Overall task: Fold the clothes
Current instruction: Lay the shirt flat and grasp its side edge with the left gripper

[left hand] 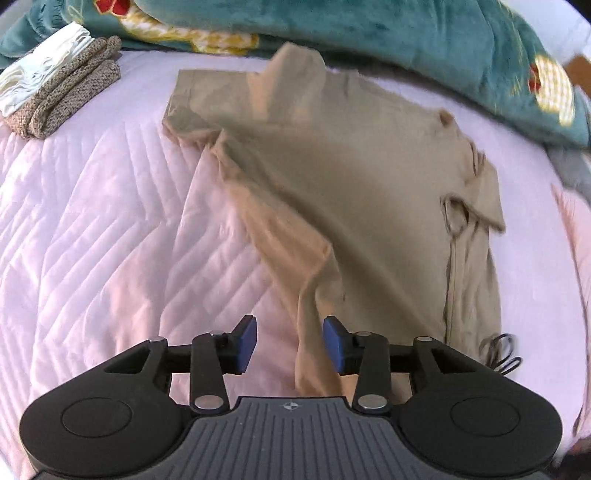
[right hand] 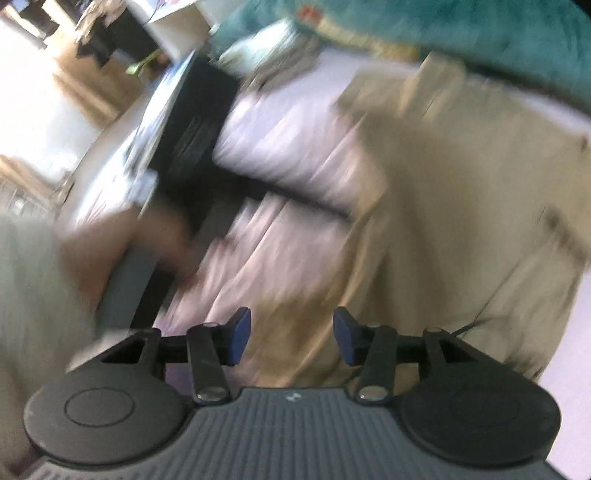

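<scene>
A tan short-sleeved shirt (left hand: pixel 351 177) lies partly folded on a pink quilted bedspread (left hand: pixel 103 229), its collar to the right. My left gripper (left hand: pixel 290 341) hovers open over the shirt's near edge, a fold of tan cloth below the gap between its blue pads (left hand: pixel 248 341), which do not press it. The right wrist view is heavily blurred. There the same shirt (right hand: pixel 461 206) fills the right half, and my right gripper (right hand: pixel 291 339) stands open above its near edge, nothing gripped between its pads (right hand: pixel 240 338).
A stack of folded knit and white clothes (left hand: pixel 55 92) sits at the bedspread's far left. A teal floral blanket (left hand: pixel 369 33) bunches along the far side. In the right wrist view a person's sleeve and hand (right hand: pixel 74 254) and dark furniture (right hand: pixel 192 122) show beyond the bed's left edge.
</scene>
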